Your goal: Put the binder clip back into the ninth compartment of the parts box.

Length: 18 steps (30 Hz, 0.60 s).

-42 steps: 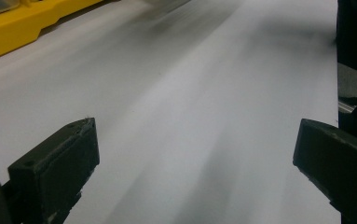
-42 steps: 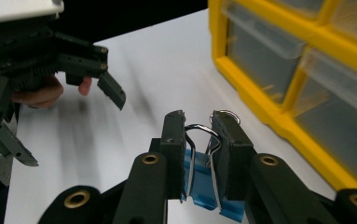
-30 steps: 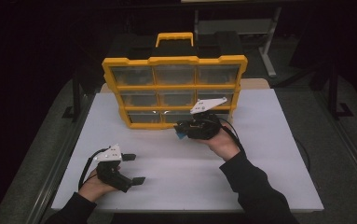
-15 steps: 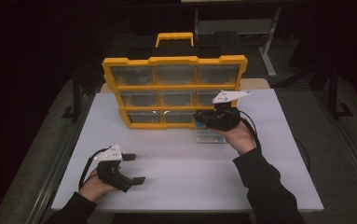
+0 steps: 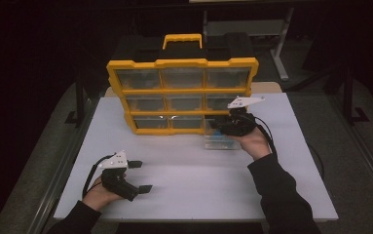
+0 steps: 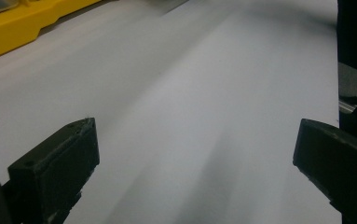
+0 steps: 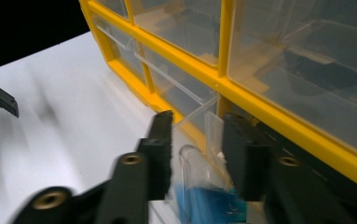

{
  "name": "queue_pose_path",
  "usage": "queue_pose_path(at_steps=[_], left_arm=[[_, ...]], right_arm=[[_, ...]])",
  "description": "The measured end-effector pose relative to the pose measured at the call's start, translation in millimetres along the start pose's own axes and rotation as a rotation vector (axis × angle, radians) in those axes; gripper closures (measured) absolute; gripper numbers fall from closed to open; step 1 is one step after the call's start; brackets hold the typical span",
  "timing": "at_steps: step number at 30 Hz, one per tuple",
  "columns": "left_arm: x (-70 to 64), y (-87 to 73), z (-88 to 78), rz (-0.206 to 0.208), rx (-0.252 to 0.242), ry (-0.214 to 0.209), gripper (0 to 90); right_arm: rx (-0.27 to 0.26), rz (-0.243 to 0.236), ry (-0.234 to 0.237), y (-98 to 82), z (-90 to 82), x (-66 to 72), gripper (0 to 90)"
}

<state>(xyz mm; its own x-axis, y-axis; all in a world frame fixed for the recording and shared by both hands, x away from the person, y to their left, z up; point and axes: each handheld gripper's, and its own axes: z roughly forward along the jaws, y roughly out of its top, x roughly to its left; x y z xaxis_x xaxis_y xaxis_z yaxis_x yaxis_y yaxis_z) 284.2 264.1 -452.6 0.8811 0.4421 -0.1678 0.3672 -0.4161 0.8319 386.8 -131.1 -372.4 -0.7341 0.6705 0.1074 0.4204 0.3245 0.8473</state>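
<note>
A yellow organizer (image 5: 181,92) with rows of clear drawers stands upright at the back of the white table (image 5: 194,180). A clear drawer (image 5: 219,141) with blue contents lies on the table in front of the bottom-right slot. My right gripper (image 5: 218,126) hovers over its top edge. In the right gripper view my right gripper (image 7: 199,119) has just been opening. The drawer's (image 7: 199,186) thin clear front wall stands between the jaws, with a gap on each side. My left gripper (image 5: 141,176) rests open on the table at the front left, nothing between its jaws (image 6: 195,130).
The organizer's yellow base (image 6: 17,28) lies far ahead of the left gripper, with bare white table between. A black case with a yellow handle (image 5: 182,41) sits behind the organizer. Dark floor and metal table legs (image 5: 279,58) surround the table.
My right gripper moved to the right along the organizer's front, carrying the clear drawer from the middle to the bottom-right slot, and its jaws have widened. The left gripper stayed put.
</note>
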Motion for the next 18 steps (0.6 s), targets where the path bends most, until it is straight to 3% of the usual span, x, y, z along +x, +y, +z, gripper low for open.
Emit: queue_pose_path(at_steps=[8, 18], left_arm=[[0.4, 0.5, 0.4, -0.001, -0.002, -0.002, 0.0], [0.2, 0.3, -0.5, -0.002, -0.003, 0.002, 0.0]], right_arm=[[-0.014, 0.005, -0.018, -3.2, -10.5, 2.6, 48.3], [-0.023, 0.005, -0.015, -19.7, -35.9, 2.7, 43.6]])
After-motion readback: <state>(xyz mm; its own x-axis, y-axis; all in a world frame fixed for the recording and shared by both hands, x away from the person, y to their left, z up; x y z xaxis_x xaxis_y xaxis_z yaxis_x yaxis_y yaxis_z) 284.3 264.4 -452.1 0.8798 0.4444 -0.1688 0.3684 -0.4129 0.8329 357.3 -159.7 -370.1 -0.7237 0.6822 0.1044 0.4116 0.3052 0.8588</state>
